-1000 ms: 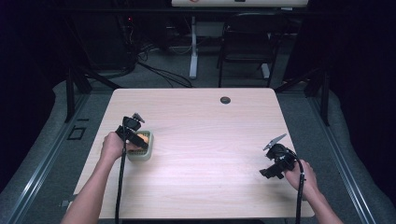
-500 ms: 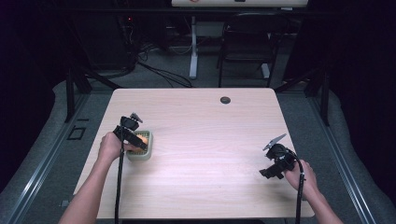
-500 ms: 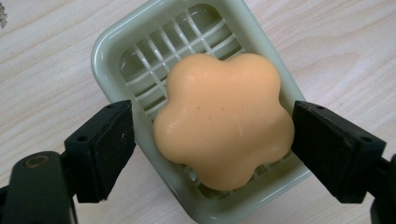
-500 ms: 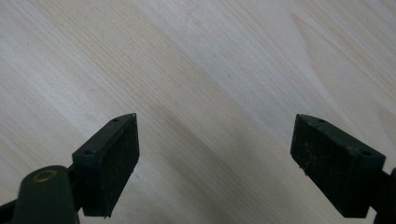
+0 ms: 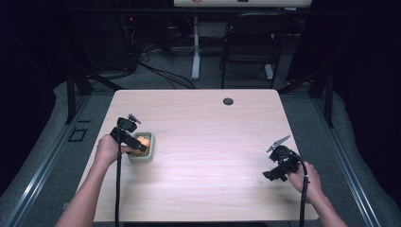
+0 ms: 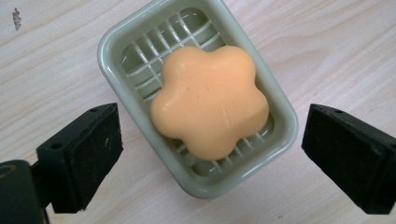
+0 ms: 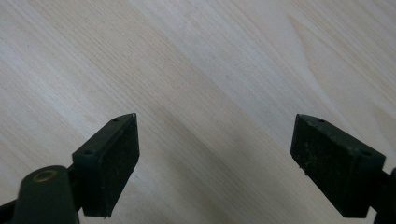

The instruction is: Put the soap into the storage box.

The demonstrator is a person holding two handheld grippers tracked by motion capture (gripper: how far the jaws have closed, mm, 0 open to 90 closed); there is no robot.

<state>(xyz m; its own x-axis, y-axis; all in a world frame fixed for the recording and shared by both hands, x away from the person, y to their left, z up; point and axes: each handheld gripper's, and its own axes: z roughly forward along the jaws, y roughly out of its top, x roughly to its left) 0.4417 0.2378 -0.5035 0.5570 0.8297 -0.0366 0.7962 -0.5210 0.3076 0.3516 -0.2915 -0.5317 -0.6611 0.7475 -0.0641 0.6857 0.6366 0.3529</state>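
No readable text, label, brand, number or sign is showing anywhere in these views. A white panel at the far top edge of the high view is carrying a small reddish mark, too blurred and cropped to make out.

soap dish [image 5: 145, 155]: near side hidden by left gripper [image 5: 128, 137] | table hole [image 5: 228, 101]: too small

One orange flower-shaped soap [image 6: 210, 100] lies in one green soap dish [image 6: 117, 39] on one desk [image 5: 213, 132], with two tongs.
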